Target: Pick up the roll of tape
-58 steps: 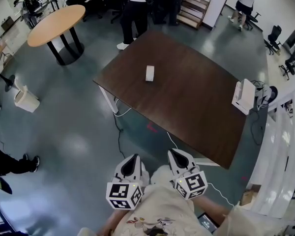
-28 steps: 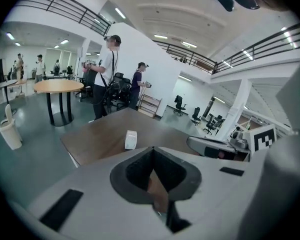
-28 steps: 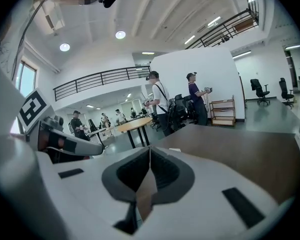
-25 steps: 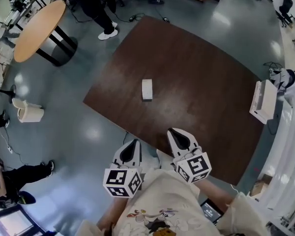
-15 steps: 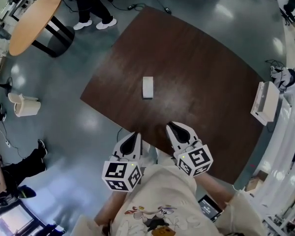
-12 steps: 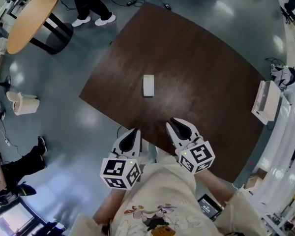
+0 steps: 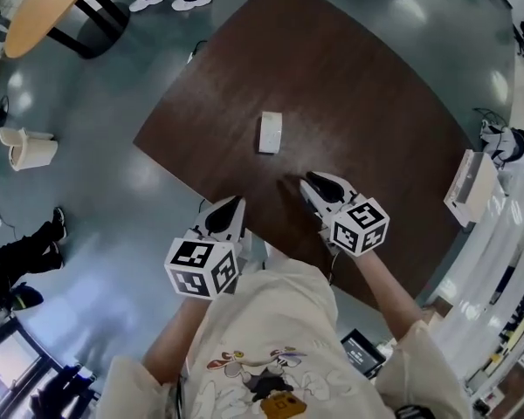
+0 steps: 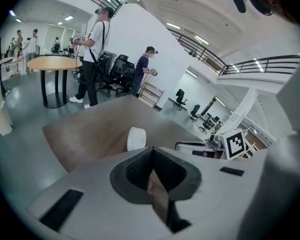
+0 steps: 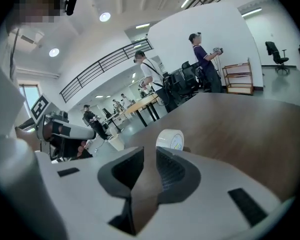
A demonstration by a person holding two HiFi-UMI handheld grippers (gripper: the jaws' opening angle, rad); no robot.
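The left gripper is closed and empty, the right gripper is opening with nothing inside, and further on the roll of tape stands on edge on the table, likely light and stiff, best pinched by its flat sides.

head view hangs high and looks steeply down on the dark table from well above. left gripper view sits low at the table's near edge, facing out across the top. right gripper view is further in, over the tabletop itself, skimming along it. all three catch the roll of tape, and it's nearest in the right gripper view.
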